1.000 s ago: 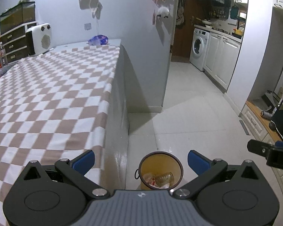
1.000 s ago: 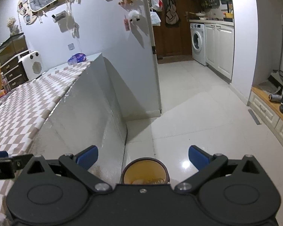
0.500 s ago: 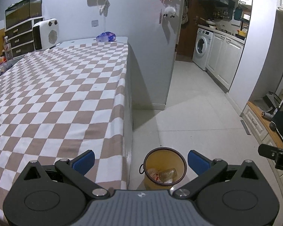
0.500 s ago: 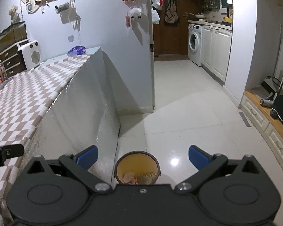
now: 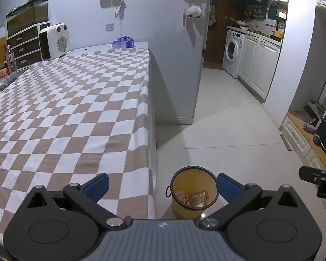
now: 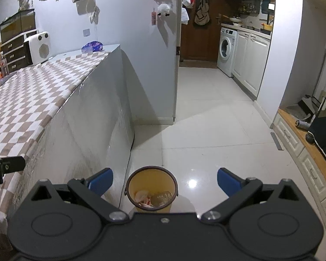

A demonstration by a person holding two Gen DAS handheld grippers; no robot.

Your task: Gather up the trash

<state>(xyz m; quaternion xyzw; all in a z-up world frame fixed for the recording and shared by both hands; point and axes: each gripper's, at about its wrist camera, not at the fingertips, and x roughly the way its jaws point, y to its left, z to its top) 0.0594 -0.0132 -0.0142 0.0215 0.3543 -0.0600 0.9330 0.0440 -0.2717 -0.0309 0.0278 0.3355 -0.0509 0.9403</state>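
A yellow trash bin [image 5: 194, 192] with a dark rim stands on the floor beside the table's near right corner. It holds crumpled wrappers and a clear plastic piece [image 5: 196, 196]. It also shows in the right wrist view [image 6: 152, 189]. My left gripper [image 5: 162, 184] is open and empty, high above the table edge and the bin. My right gripper [image 6: 165, 181] is open and empty, above the bin. A purple-blue wrapper [image 5: 123, 42] lies at the table's far end.
The table carries a brown-and-white checked cloth [image 5: 65, 108]. A white heater [image 5: 53, 40] stands at its far left. A wall corner [image 5: 195, 65] rises beyond the table. A washing machine [image 5: 233, 52] and cabinets line the kitchen. A low wooden shelf [image 6: 297, 134] is on the right.
Both grippers have risen and pulled back, so the bin shows lower and more fully and more tabletop is in view. Both stay open and empty.
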